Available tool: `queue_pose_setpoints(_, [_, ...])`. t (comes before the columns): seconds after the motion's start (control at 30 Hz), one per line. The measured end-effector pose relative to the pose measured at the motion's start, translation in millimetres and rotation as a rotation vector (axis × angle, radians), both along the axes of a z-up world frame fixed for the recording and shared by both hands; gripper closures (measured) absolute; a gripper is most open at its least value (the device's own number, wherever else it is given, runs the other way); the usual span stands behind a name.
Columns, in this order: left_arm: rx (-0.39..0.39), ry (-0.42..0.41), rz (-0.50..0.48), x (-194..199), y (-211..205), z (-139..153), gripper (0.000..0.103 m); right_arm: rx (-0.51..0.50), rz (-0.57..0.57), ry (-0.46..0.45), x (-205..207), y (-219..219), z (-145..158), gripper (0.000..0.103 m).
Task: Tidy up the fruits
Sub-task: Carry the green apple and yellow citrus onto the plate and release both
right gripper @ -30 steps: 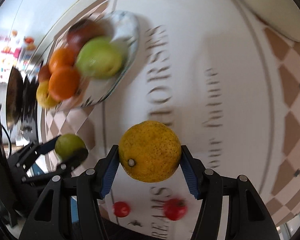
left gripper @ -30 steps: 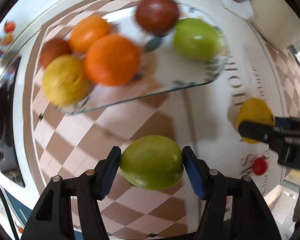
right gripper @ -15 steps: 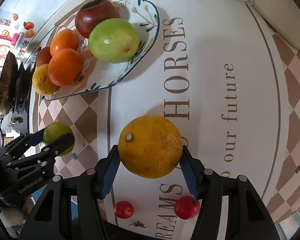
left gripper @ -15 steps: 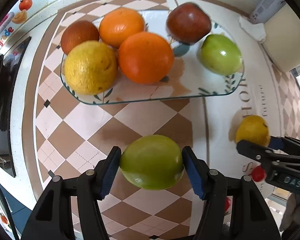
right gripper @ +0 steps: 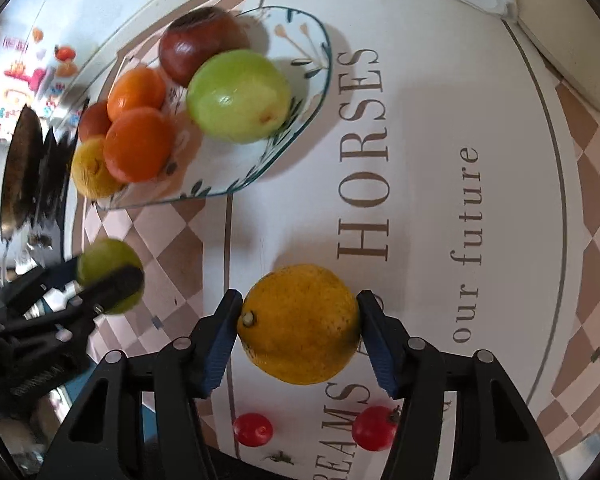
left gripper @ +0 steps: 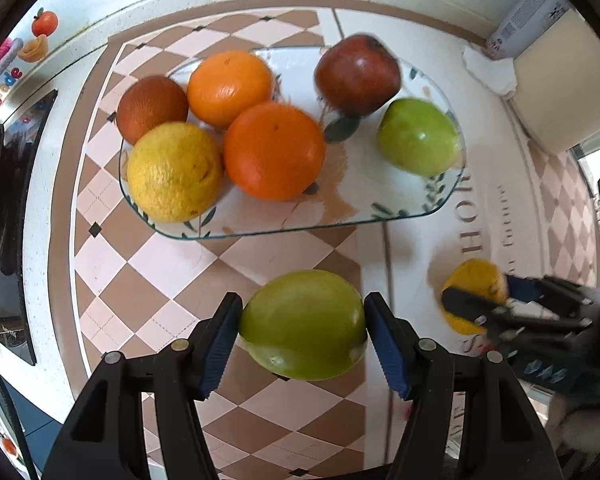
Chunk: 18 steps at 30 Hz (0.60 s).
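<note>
On the far left wall there are colorful stickers [left gripper: 28, 52], and one looks like a little orange; the letters near it are too blurry to read. Next comes the glass plate [left gripper: 440, 208] on the checkered cloth [left gripper: 112, 292]. It holds a brown fruit [left gripper: 152, 106], a yellow one [left gripper: 175, 172], two oranges [left gripper: 274, 150], a dark red apple [left gripper: 358, 76] and a green apple [left gripper: 418, 136]. Below the plate, the left gripper [left gripper: 302, 326] pinches a green fruit [left gripper: 302, 324] between its blue pads, up off the cloth and apart from the plate. To the right, the cloth has big brown letters that read "HORSES" [right gripper: 366, 152] and "our future" [right gripper: 466, 240], with part of "REAMS" lower down. The right gripper [right gripper: 299, 326] pinches a yellow fruit [right gripper: 299, 324] above those letters, both pads touching its sides. Two small red tomatoes [right gripper: 253, 429] lie on the cloth just under it. At the far right stands a cream box with a white label [left gripper: 528, 12] too small to read.
</note>
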<state>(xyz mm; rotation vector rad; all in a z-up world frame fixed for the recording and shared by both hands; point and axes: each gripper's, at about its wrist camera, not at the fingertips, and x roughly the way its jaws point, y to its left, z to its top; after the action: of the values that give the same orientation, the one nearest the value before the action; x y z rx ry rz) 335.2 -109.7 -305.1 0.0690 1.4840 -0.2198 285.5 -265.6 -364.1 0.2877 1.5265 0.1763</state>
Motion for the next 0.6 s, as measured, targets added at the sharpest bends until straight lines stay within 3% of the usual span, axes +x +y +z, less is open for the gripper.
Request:
queue_pose_setpoints(0.1, [-0.072,0.008,0.030,8.8,-2.7,14.2,0.042,0.049,-0.036,0.006,-4.0,-6.3,0.3,0.042])
queue_pose_setpoints(0.17, [-0.168,0.049,0.088,21.4,-2.5,22.1,0.042,0.108,-0.084,0.013,-5.9,-13.4,0.5,0.042])
queue_pose_setpoints(0.27, [-0.292,0.111,0.183,34.8,-0.8,15.8,0.042,0.185,-0.155,0.004,0.6,-30.0,9.0,0.042])
queue_pose_setpoints(0.37, [-0.391,0.166,0.297,48.6,-0.3,6.2,0.042,0.199,-0.194,-0.038,16.2,-44.4,22.5,0.042])
queue_pose_setpoints(0.6, [-0.396,0.186,0.411,60.1,1.6,-8.6,0.042,0.180,-0.234,-0.129,70.7,-65.8,47.1,0.042])
